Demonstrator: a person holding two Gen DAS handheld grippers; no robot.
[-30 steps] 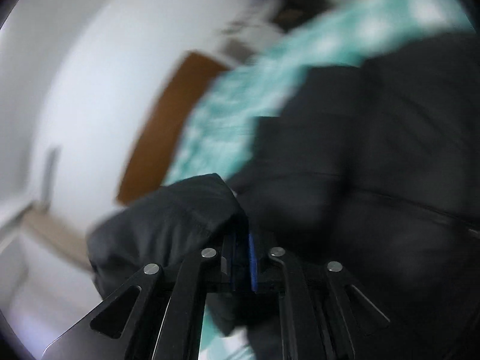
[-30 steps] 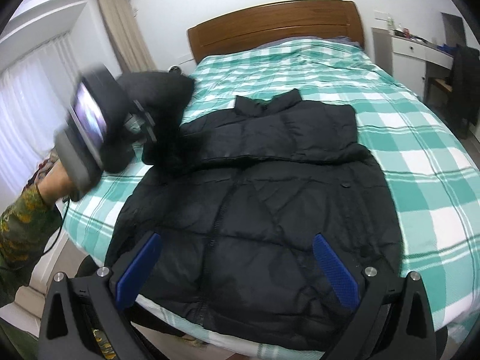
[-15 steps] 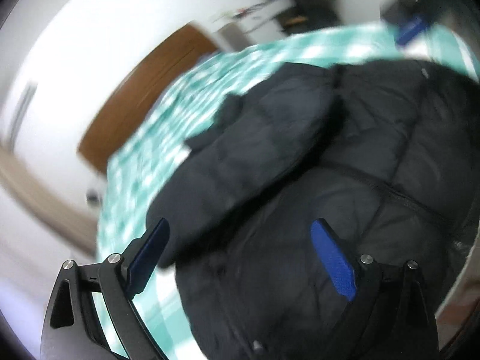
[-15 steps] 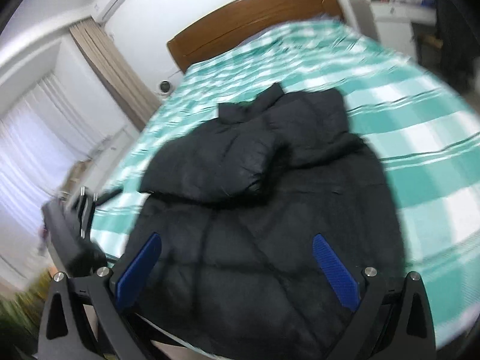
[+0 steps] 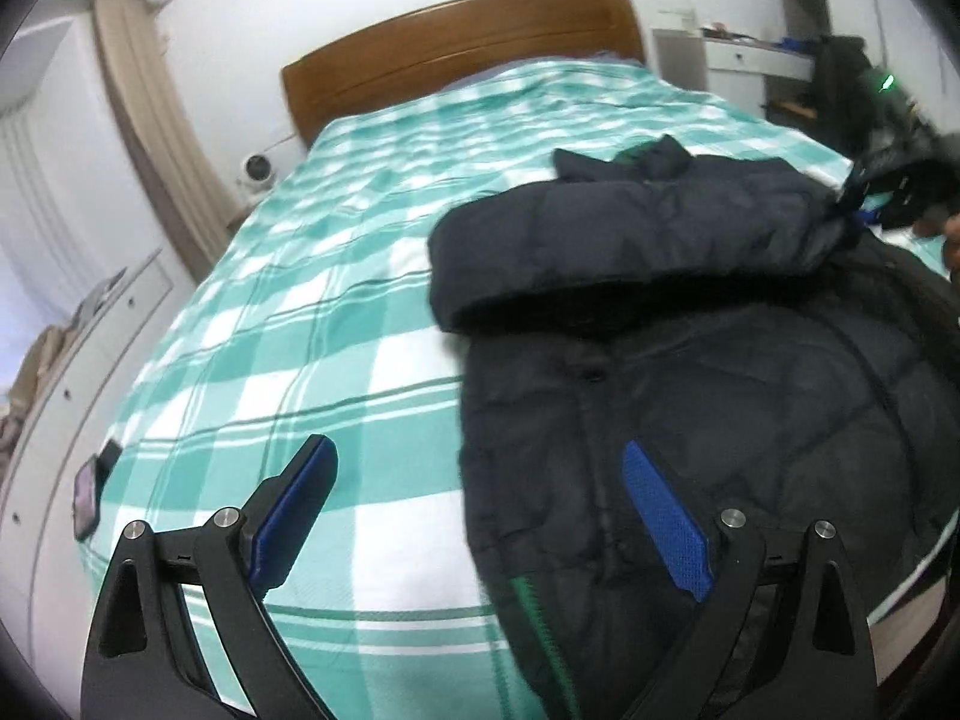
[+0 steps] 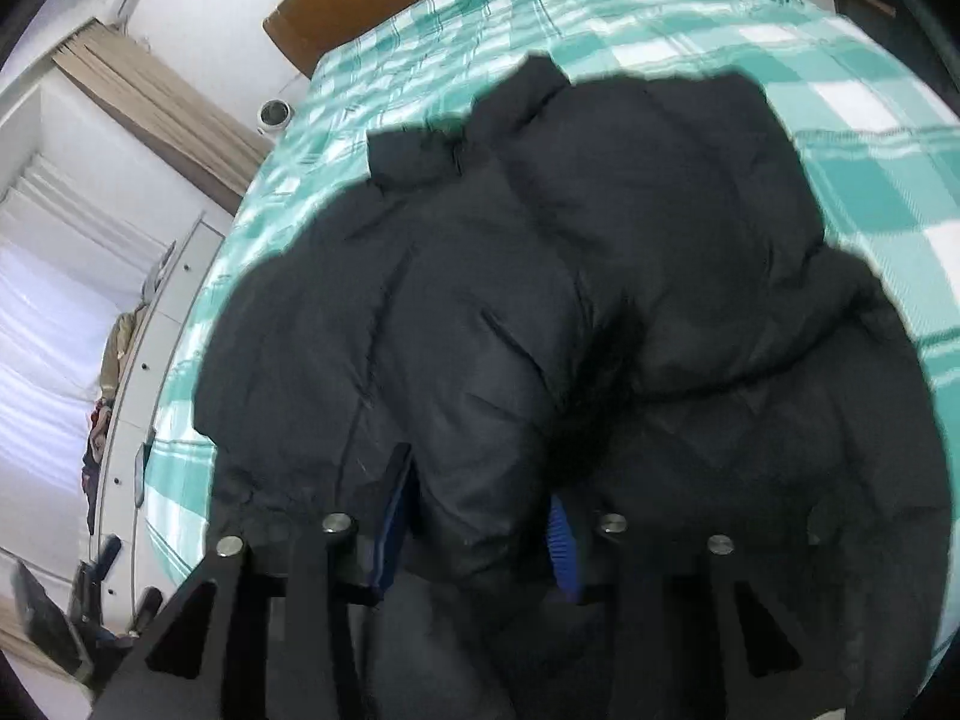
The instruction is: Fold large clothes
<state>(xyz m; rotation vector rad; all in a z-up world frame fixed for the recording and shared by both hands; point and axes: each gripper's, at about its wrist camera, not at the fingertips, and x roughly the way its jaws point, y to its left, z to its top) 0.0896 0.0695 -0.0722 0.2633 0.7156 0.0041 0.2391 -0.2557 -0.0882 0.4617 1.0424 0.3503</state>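
A home bedroom. A bed point(image 5: 336, 276) with a wooden headboard point(image 5: 456, 42) fills it. Curtains point(image 5: 156, 138) hang beside it.

A bed point(image 5: 312, 324) in green-and-white check fills the room, wooden headboard point(image 5: 456, 42) against a white wall point(image 5: 240, 18). Beige curtain point(image 5: 150, 138) hangs left above white drawers point(image 5: 54, 414); a white desk point(image 5: 756, 54) sits far right, with soft daylight.

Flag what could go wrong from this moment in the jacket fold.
1. The right gripper pinches a thick, puffy bunch of the black jacket; the fabric may slip out when pulled.
2. The sleeve already folded across the chest lies loose and could unfold.
3. The left gripper is open and empty, so nothing steadies the jacket.
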